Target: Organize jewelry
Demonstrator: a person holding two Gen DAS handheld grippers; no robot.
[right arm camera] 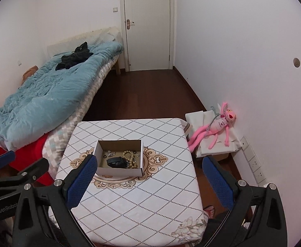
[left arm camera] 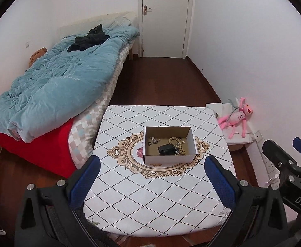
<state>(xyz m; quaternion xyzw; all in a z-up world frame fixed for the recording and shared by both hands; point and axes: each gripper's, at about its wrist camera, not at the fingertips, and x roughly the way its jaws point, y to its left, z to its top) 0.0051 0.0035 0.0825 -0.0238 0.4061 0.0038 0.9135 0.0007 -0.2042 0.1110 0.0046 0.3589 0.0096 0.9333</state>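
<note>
A small open cardboard box (left arm camera: 192, 139) stands in the middle of a table with a white diamond-pattern cloth (left arm camera: 150, 195); it also shows in the right wrist view (right arm camera: 119, 171). Inside lie a beige bead bracelet (left arm camera: 176, 140), a black pouch (left arm camera: 166, 149), small silver pieces (left arm camera: 155, 140) and a small dark ring (left arm camera: 149, 143). My left gripper (left arm camera: 151, 163) is open and empty, held above the table's near side, short of the box. My right gripper (right arm camera: 150, 161) is open and empty, to the right of the left one. Its left finger (right arm camera: 82, 177) overlaps the box's left edge in its view.
A bed with a blue quilt (left arm camera: 57, 82) and a red blanket (left arm camera: 37, 144) runs along the table's left. A pink plush toy (right arm camera: 216, 125) lies on a white-covered stand by the right wall. Dark wood floor (left arm camera: 160, 82) leads to a closed door (left arm camera: 165, 16).
</note>
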